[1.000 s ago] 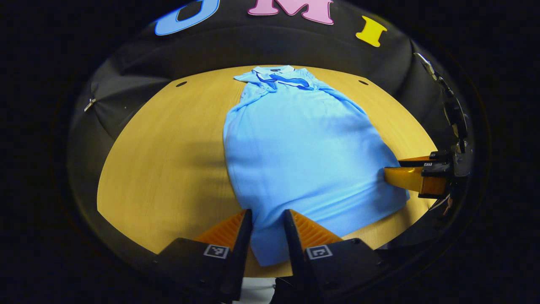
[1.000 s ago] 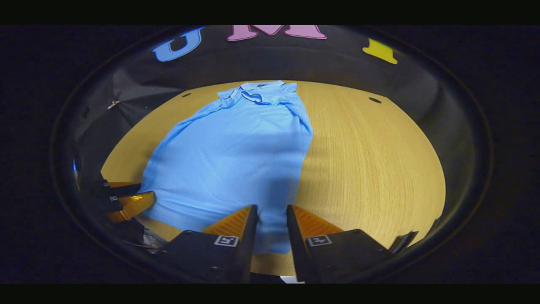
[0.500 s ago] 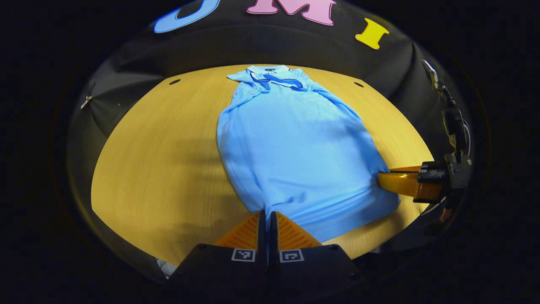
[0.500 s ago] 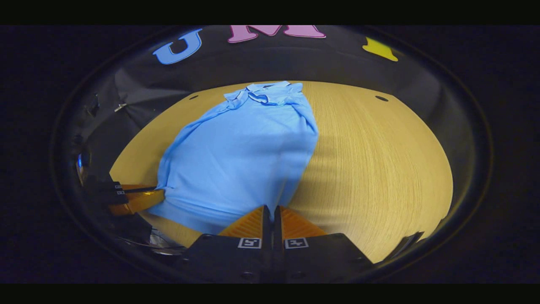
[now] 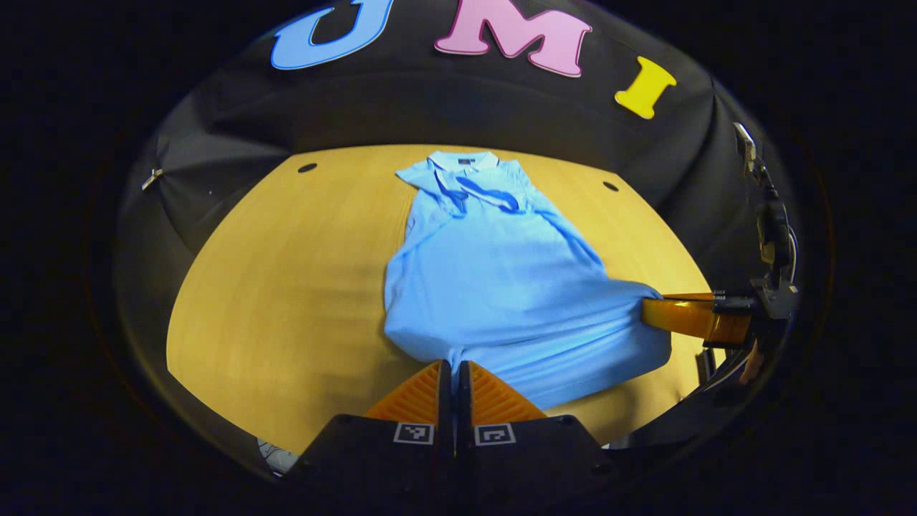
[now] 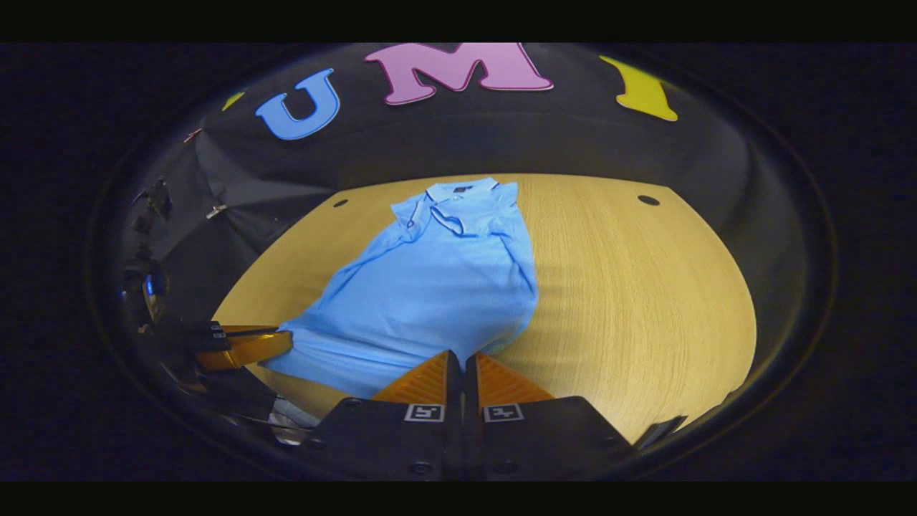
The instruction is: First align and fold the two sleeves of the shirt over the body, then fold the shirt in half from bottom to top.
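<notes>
A light blue polo shirt (image 5: 494, 279) (image 6: 437, 287) lies lengthwise on the wooden table (image 5: 286, 287), collar at the far end, sleeves folded over the body. My left gripper (image 5: 453, 367) is shut on the shirt's bottom hem at its left corner. My right gripper (image 6: 462, 358) is shut on the hem at the right corner. Both corners are lifted off the table and the hem hangs between them. The right gripper (image 5: 655, 309) is seen at the right of the left gripper view, and the left gripper (image 6: 283, 340) at the left of the right gripper view.
The table (image 6: 630, 287) has bare wood on both sides of the shirt. Small dark holes (image 5: 307, 168) (image 6: 648, 200) sit near its far corners. The booth's black cloth wall (image 5: 466, 107) closes off the far edge.
Both grippers shut on the bottom hem about a second ago. Since then they have lifted it and moved it toward the collar, so the shirt looks shorter.
</notes>
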